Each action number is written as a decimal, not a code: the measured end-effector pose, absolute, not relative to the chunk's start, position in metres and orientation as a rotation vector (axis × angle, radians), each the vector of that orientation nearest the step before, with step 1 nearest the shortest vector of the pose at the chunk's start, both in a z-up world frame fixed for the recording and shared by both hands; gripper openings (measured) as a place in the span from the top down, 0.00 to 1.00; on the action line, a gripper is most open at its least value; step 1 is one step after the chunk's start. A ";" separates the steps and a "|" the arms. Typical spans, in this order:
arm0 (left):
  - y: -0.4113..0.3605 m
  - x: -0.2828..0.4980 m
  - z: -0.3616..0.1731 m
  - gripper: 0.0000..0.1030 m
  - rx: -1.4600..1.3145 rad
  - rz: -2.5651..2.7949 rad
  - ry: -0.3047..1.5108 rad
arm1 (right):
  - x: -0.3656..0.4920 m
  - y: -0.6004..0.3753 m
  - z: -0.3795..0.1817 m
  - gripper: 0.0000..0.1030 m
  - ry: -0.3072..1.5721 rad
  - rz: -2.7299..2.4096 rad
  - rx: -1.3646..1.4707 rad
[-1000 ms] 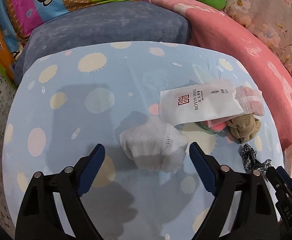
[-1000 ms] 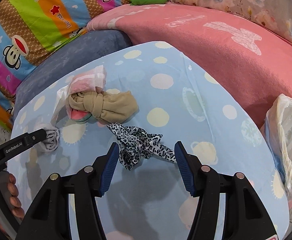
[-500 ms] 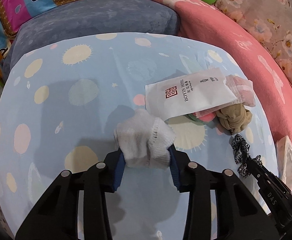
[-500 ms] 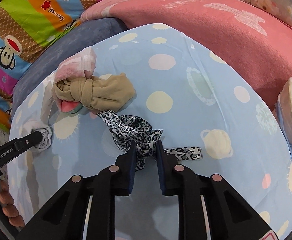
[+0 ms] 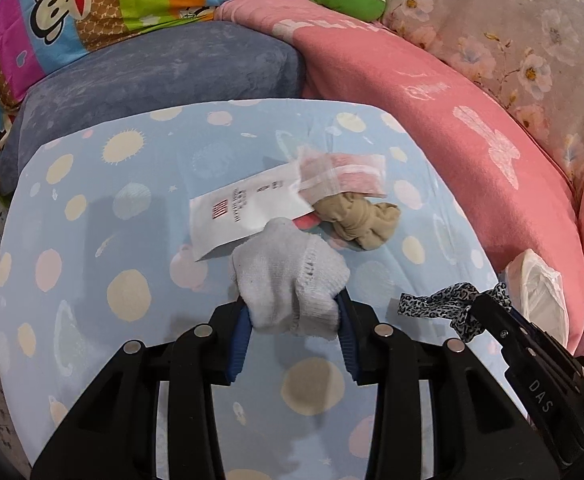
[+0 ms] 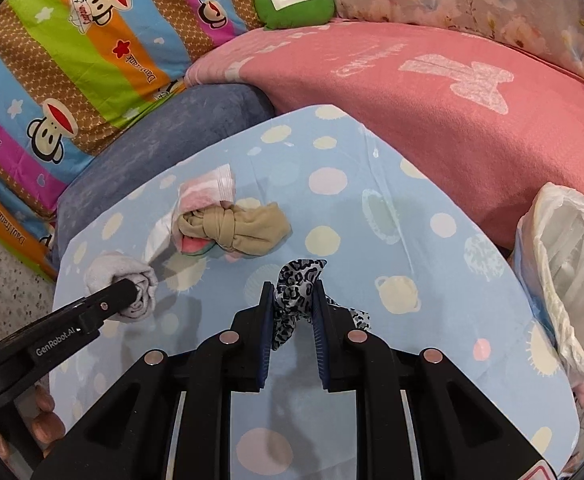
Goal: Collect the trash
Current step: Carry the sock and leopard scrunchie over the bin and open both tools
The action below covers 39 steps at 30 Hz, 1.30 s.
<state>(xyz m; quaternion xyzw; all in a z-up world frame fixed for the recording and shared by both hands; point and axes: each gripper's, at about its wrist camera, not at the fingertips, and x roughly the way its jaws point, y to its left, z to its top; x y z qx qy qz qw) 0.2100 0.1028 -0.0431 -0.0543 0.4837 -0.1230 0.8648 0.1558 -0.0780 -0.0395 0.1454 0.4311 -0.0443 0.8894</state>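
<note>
While both claws are busy, you can read "GenRobot.AI" on the left gripper point(image 6: 133, 294) and "DAS" on the right gripper point(image 6: 294, 300). Left one's clenched on one white sock point(image 5: 287, 276), lifted near the middle of the blue spotted table point(image 5: 91, 240). Right one's clamped on one leopard-print scrap point(image 6: 296, 284). One white sachet point(image 5: 243, 212) with red print lies farther back, beside one tan knotted stocking point(image 5: 360, 220) and one clear zip bag point(image 5: 340, 172). One white bin bag point(image 6: 568, 264) sits at the right edge.

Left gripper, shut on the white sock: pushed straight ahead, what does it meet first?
Probably the white paper hotel sachet, lying just beyond the white knitted sock held by the left gripper; depth is unclear.
</note>
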 end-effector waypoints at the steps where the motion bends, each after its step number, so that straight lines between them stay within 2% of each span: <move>1: 0.098 0.206 -0.039 0.65 -0.107 -0.267 1.006 | 0.151 -0.080 -0.033 0.83 0.882 -0.093 0.299; 10: 0.031 0.174 -0.003 0.65 -0.030 -0.377 0.943 | 0.115 -0.114 0.016 0.83 0.770 -0.125 0.303; 20: -0.053 0.141 0.017 0.65 0.068 -0.496 0.907 | 0.070 -0.182 0.040 0.83 0.690 -0.233 0.346; 39: -0.198 0.094 0.008 0.65 0.221 -0.689 0.932 | -0.005 -0.320 0.021 0.83 0.651 -0.460 0.471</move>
